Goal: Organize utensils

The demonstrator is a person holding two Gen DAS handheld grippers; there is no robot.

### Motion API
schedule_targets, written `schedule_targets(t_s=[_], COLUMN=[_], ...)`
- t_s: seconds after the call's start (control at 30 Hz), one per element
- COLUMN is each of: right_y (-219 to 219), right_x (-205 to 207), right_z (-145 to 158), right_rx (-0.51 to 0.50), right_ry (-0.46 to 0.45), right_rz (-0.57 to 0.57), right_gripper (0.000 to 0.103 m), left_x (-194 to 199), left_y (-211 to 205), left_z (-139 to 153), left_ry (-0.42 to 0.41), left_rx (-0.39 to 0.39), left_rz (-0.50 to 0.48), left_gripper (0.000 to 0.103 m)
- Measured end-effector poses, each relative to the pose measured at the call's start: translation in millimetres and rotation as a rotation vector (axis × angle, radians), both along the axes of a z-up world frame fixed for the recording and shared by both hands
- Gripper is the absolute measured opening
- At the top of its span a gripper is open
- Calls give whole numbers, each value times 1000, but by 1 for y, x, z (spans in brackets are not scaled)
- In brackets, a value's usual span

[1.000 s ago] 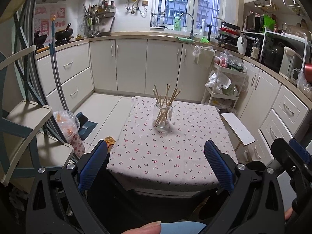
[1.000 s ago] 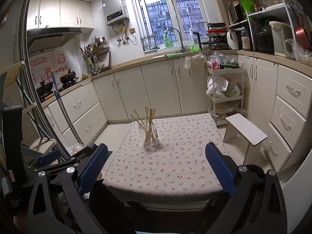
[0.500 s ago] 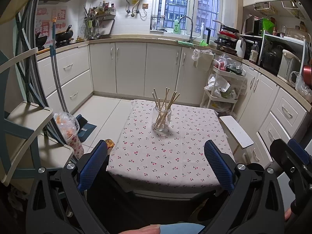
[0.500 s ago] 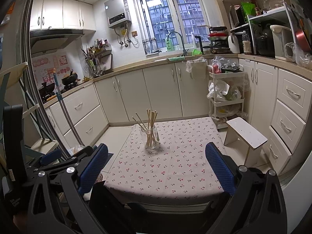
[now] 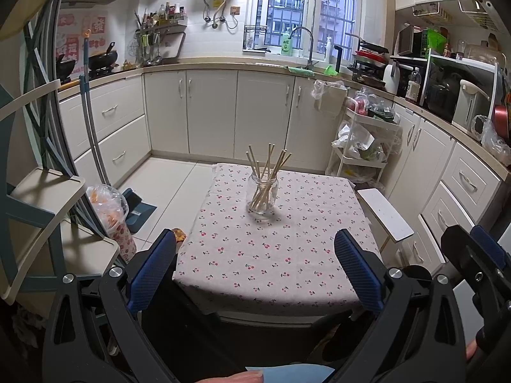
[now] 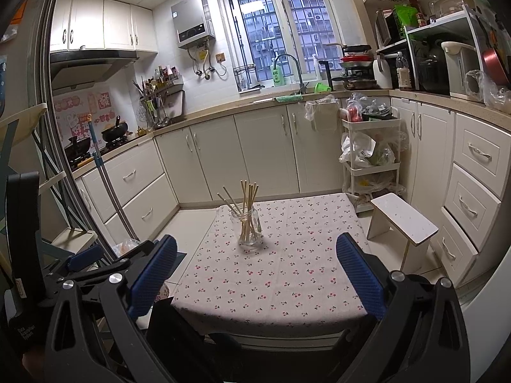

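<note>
On the small table [image 5: 274, 255], covered with a cherry-print cloth, a clear glass jar [image 5: 262, 193] stood toward the far half, and out of it a bunch of thin wooden chopsticks [image 5: 270, 166] fanned upward and apart. No other utensil lay on the cloth. The jar looked rigid, smooth and breakable (it would probably slip under a hard squeeze), so the safer hold seemed to be its straight wall below the neck. The chopsticks looked light, stiff and narrow, best pinched one at a time on the bare upper part above the rim. Both tools hung back at the near edge, well apart from the jar: the left gripper [image 5: 255, 266] with its blue pads spread wide and nothing between them, the right gripper [image 6: 258, 271] likewise spread and empty, the jar lying ahead, roughly between each pair of fingers.
</note>
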State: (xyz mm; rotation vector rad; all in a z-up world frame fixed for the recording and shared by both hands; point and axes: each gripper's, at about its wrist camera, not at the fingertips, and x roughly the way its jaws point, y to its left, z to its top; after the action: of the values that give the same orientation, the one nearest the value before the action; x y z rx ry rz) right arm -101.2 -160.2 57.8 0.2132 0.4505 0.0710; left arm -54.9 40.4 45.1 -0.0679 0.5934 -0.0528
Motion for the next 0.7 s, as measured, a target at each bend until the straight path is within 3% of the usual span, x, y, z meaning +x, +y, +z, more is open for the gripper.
schedule_targets(t_s=[0.7], right_y=[-1], right_x=[-2], right_z=[-1], right_rx=[0], right_ry=[-2], right_rz=[1], right_gripper=[96], left_x=[0], left_y=[-1], left_z=[-1], left_ry=[0], left_rx=[-1], left_rz=[0], left_gripper=[95])
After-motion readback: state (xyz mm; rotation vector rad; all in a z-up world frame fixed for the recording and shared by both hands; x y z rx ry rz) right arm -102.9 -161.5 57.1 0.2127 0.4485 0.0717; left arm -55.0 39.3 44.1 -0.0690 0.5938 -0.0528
